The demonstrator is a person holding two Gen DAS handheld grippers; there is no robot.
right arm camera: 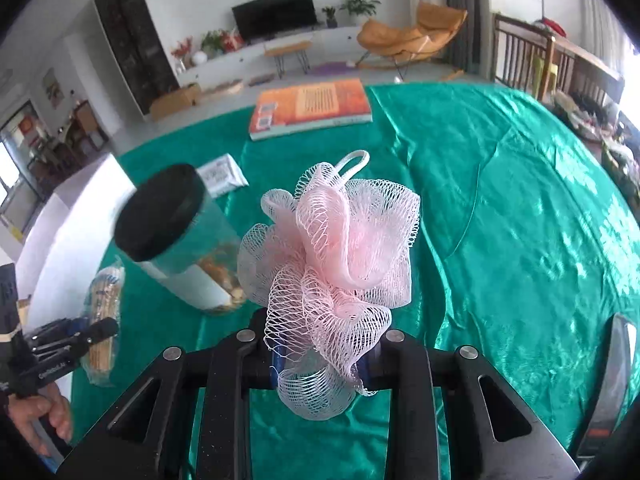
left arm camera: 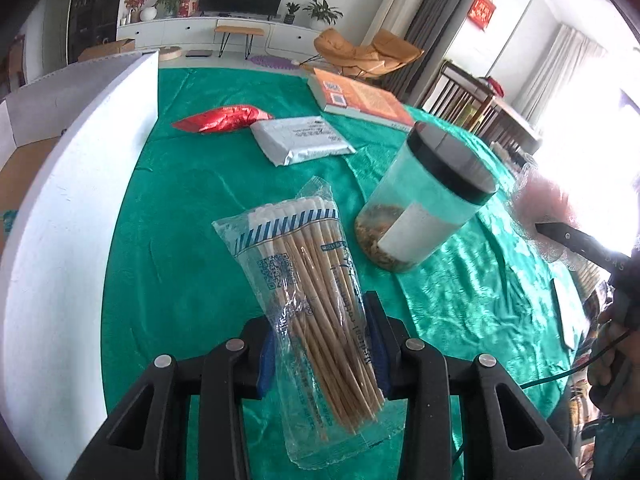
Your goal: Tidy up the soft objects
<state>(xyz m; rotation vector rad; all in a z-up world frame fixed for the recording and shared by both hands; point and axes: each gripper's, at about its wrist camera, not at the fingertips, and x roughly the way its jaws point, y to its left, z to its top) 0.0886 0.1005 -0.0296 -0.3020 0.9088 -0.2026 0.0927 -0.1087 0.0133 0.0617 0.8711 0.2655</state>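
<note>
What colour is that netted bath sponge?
Pale pink, with a white loop; the mesh bath pouf shows best in the right wrist view.

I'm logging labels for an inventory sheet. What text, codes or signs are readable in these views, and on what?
Nothing reads with certainty.
Clear plastic bag of wooden cotton swabs, held by the left gripper: QR code and blue print, blurred.
Silver foil packet: black lines, too small.
Orange book: two code stickers, text unreadable.
Clear jar with black lid: white label, seemingly blank.
Pink mesh bath puff in right gripper: none.
</note>
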